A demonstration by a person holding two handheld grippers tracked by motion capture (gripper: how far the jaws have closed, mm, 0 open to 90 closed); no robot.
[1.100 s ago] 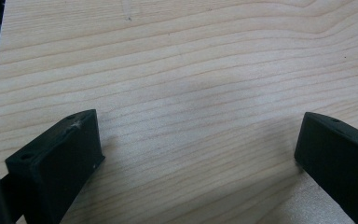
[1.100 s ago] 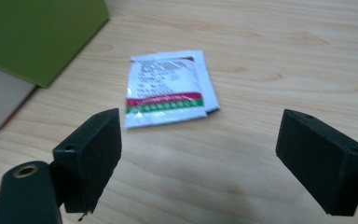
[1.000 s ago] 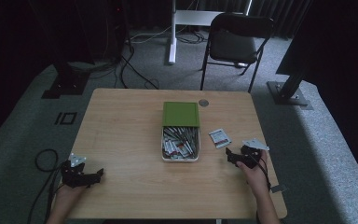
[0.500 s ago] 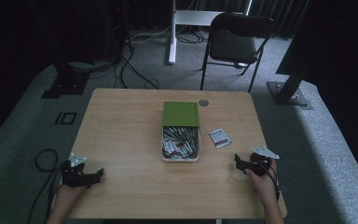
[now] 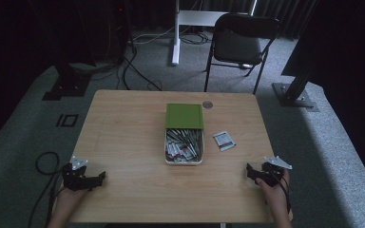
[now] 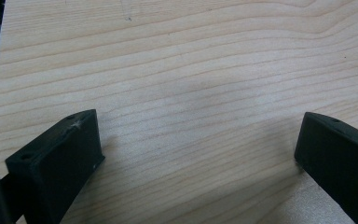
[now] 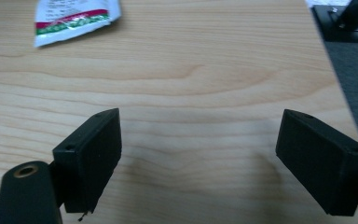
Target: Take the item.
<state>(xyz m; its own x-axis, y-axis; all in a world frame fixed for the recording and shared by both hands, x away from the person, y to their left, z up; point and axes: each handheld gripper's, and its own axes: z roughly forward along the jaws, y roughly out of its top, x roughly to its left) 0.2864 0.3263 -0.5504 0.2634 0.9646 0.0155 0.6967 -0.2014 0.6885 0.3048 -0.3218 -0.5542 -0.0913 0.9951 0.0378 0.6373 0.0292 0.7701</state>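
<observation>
A white box (image 5: 184,151) full of small sachets stands at the table's middle, its green lid (image 5: 184,116) lying against its far end. One loose sachet (image 5: 224,140) (image 7: 74,18) lies flat to the right of the box. My left gripper (image 5: 95,178) (image 6: 198,154) rests at the table's front left corner, open over bare wood. At the front right corner my right gripper (image 5: 250,172) (image 7: 198,158) stands open too, nothing between its fingers, with the loose sachet well ahead of it.
The wooden table (image 5: 128,123) has a small round grommet (image 5: 207,104) near its far edge. Behind the table stand a black folding chair (image 5: 237,45), a white desk leg (image 5: 175,33) and black stands on grey carpet.
My right gripper has drawn back from beside the loose sachet toward the table's front right corner. The left gripper has stayed put.
</observation>
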